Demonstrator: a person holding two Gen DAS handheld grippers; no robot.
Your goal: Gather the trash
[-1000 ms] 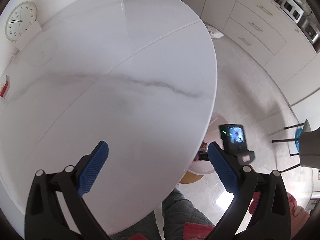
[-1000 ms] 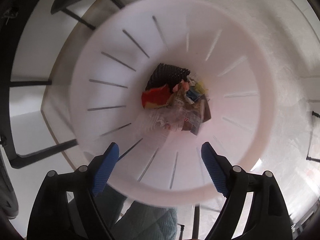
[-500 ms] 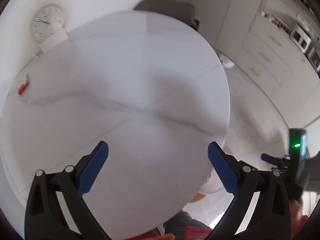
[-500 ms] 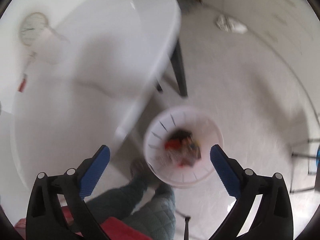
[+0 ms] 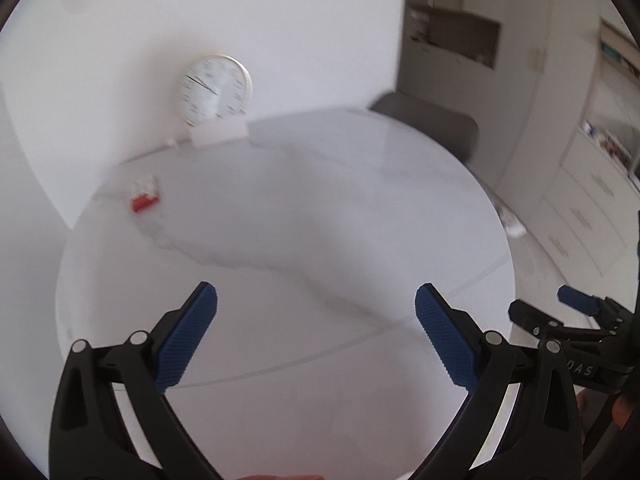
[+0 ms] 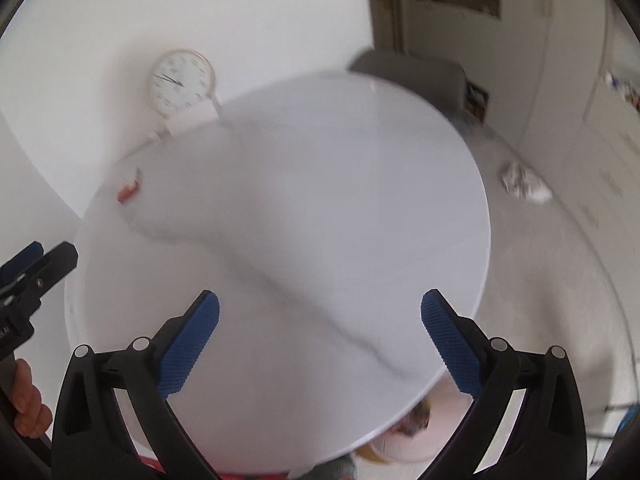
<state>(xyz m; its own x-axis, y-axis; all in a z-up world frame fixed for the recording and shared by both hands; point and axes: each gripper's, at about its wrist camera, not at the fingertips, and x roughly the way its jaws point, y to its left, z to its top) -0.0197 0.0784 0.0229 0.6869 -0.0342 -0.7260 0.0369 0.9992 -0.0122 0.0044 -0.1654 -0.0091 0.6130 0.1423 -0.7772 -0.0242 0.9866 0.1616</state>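
Right wrist view: your right gripper and left gripper gape empty over the round marble table. 1 crumpled wrapper remains on the floor; trash bin holds trash.

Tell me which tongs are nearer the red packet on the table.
Left. The red packet lies far-left on the table; the left tongs sit on that side, the right tongs farther right.

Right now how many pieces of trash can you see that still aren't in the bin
2: a small red-and-white item on the far left of the round table, and crumpled white paper on the floor beyond the table's right edge. More may be hidden.
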